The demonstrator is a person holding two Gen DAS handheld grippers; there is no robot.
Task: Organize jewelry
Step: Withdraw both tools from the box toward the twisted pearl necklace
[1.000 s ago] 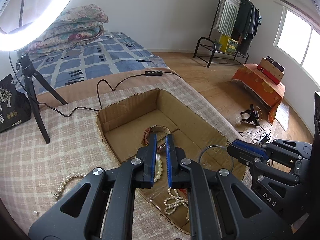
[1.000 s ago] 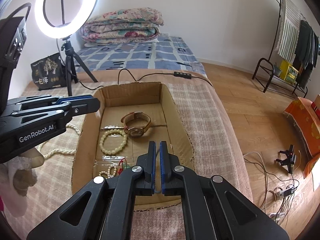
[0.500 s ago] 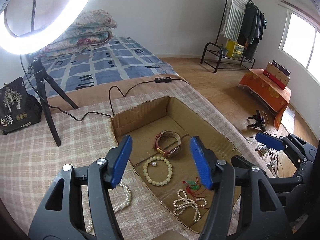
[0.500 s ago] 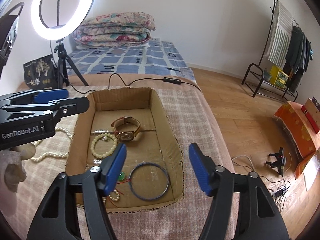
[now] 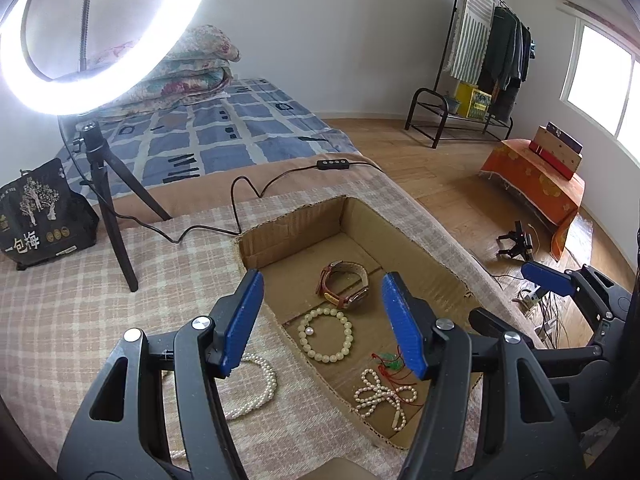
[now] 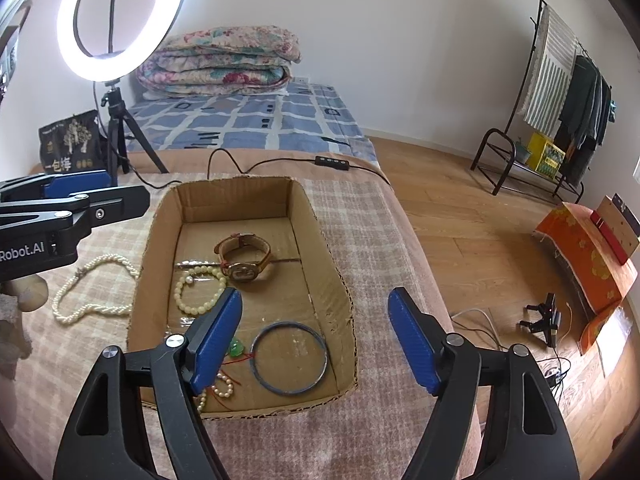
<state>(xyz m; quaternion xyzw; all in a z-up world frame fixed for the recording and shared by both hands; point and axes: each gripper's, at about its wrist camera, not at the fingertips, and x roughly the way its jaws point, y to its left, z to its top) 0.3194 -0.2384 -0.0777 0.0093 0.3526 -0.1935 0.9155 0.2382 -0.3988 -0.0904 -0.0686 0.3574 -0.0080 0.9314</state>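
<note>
An open cardboard box [image 6: 320,240] [image 5: 288,236] sits on the checked bed cover. In it lie a brown-strapped watch [image 6: 243,257] [image 5: 343,283], a pale bead bracelet [image 6: 200,292] [image 5: 326,339], a dark bangle [image 6: 289,357], a green pendant on red cord [image 6: 237,347] [image 5: 390,362] and a small pearl strand [image 5: 380,396]. A long pearl necklace [image 6: 90,290] [image 5: 252,384] lies on the cover left of the box. My left gripper [image 5: 322,320] is open and empty above the box's left wall. My right gripper [image 6: 314,338] is open and empty above the box's near end.
A lit ring light on a tripod [image 5: 108,208] [image 6: 120,20] stands at the left, its cable [image 5: 248,188] running past the box's far end. A black bag [image 5: 36,220] sits at the far left. The bed edge drops to wooden floor [image 6: 480,248] at the right.
Both grippers went from shut to open and pulled back and up. The dark bangle left the right gripper and now lies in the box. The left gripper shifted left.
</note>
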